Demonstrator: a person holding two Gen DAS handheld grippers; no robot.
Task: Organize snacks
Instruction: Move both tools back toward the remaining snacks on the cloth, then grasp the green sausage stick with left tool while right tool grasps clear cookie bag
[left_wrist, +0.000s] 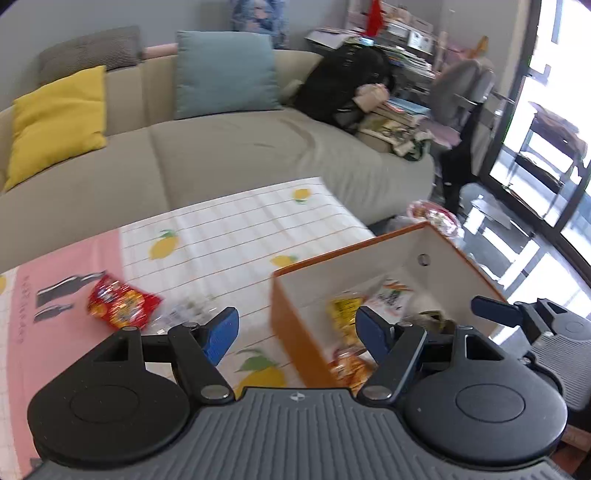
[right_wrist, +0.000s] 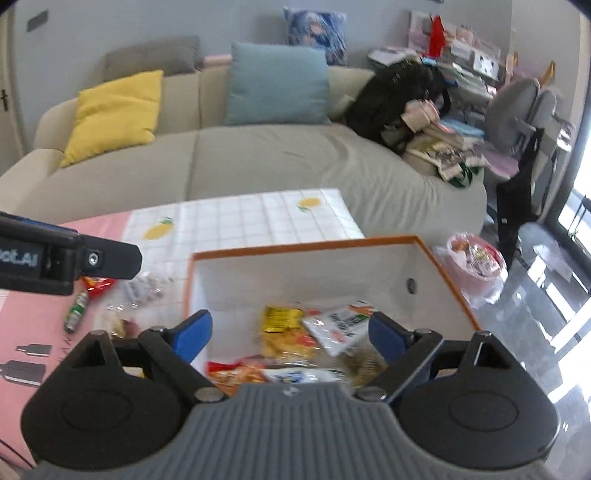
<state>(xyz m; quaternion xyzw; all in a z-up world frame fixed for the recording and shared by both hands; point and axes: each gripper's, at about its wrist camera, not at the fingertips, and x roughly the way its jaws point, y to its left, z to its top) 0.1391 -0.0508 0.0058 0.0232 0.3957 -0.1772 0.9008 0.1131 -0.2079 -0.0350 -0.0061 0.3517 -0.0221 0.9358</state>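
An orange box with a white inside stands at the table's right end and holds several snack packets, a yellow one among them. My right gripper hovers open above the box with nothing between its blue pads. My left gripper is open and empty too, straddling the box's left wall. In the left wrist view the box shows the same yellow packet. On the table left of the box lie a red snack bag, a clear wrapped packet and a small green bottle.
The table carries a lemon-print cloth with a pink section at left. Behind it stands a beige sofa with yellow and blue cushions and a black backpack. A pink bag of snacks sits on the floor right of the box.
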